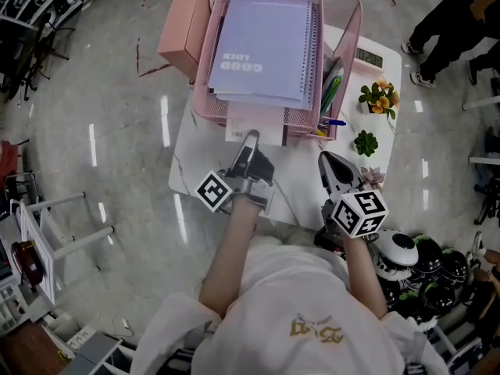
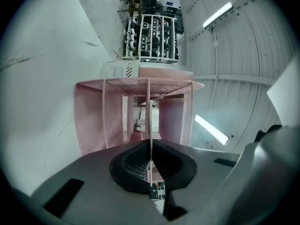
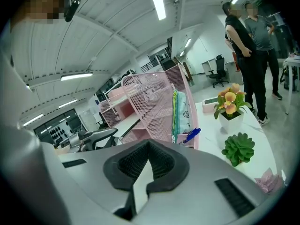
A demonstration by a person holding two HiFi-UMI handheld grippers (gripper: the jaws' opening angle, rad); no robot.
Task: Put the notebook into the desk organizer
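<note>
A lavender spiral notebook (image 1: pixel 262 49) lies flat in the top tray of the pink mesh desk organizer (image 1: pixel 351 45) on the white table (image 1: pixel 191 158). My left gripper (image 1: pixel 250 137) is shut with nothing in it, its tip at the organizer's front edge below the notebook. In the left gripper view, the left gripper (image 2: pixel 151 144) points straight at the organizer (image 2: pixel 93 111), end on. My right gripper (image 1: pixel 326 158) hovers shut and empty over the table, in front of the organizer's right corner. In the right gripper view, the right gripper (image 3: pixel 149 143) has the organizer (image 3: pixel 154 107) ahead of it.
Pens (image 1: pixel 332 92) stand in the organizer's right compartment. An orange flower pot (image 1: pixel 379 96), a small succulent (image 1: pixel 365 142) and a calculator (image 1: pixel 369 57) sit on the table's right side. A pink box (image 1: pixel 183 26) stands behind left. People (image 1: pixel 453 22) stand at the far right.
</note>
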